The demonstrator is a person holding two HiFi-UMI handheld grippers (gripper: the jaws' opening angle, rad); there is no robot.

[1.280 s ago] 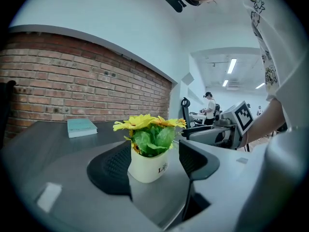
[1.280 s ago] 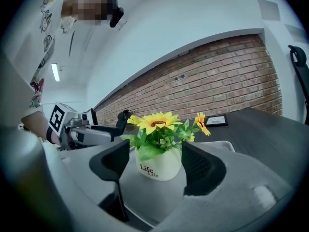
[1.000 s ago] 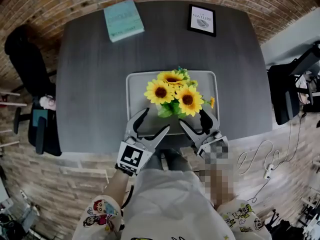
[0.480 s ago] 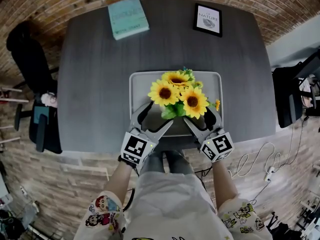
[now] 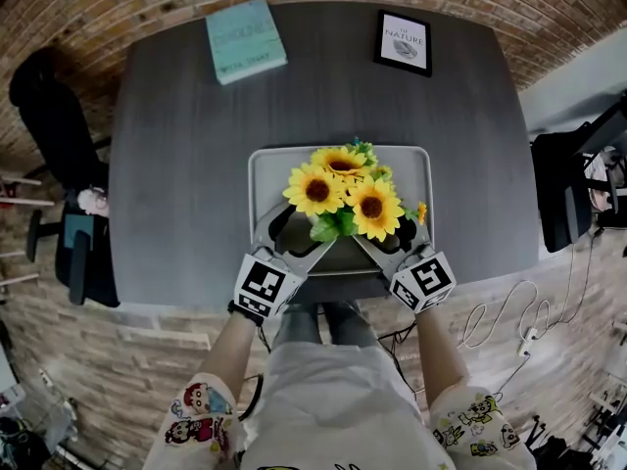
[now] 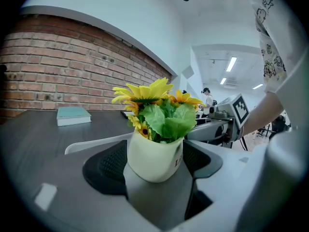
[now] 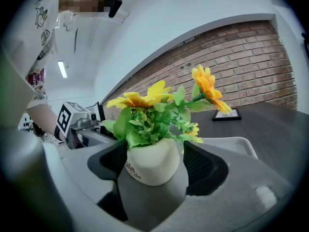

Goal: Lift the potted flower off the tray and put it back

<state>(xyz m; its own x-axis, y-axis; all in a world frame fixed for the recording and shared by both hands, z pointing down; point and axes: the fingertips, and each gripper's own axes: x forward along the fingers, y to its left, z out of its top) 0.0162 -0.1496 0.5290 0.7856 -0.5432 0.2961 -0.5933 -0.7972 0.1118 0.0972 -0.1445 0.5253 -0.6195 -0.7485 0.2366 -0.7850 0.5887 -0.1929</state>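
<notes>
A cream pot [image 6: 152, 158] of yellow sunflowers [image 5: 338, 189] stands on the grey tray [image 5: 260, 179] near the table's front edge. My left gripper [image 5: 300, 231] reaches in from the near left, open, with the pot between its black pads [image 6: 108, 166]. Open as well, my right gripper [image 5: 387, 231] comes in from the near right, and the pot [image 7: 152, 166] fills the gap between its pads [image 7: 203, 168]. Whether the pads touch the pot, I cannot tell. The flowers hide the pot in the head view.
The dark grey table [image 5: 176, 164] carries a teal book [image 5: 245, 39] at the back left and a framed picture [image 5: 403, 42] at the back right. Black chairs stand at the left [image 5: 54, 125] and right [image 5: 568, 179]. Cables [image 5: 509, 311] lie on the floor.
Both grippers have moved forward over the tray's near rim. Their jaws now stand either side of the pot instead of short of it.
</notes>
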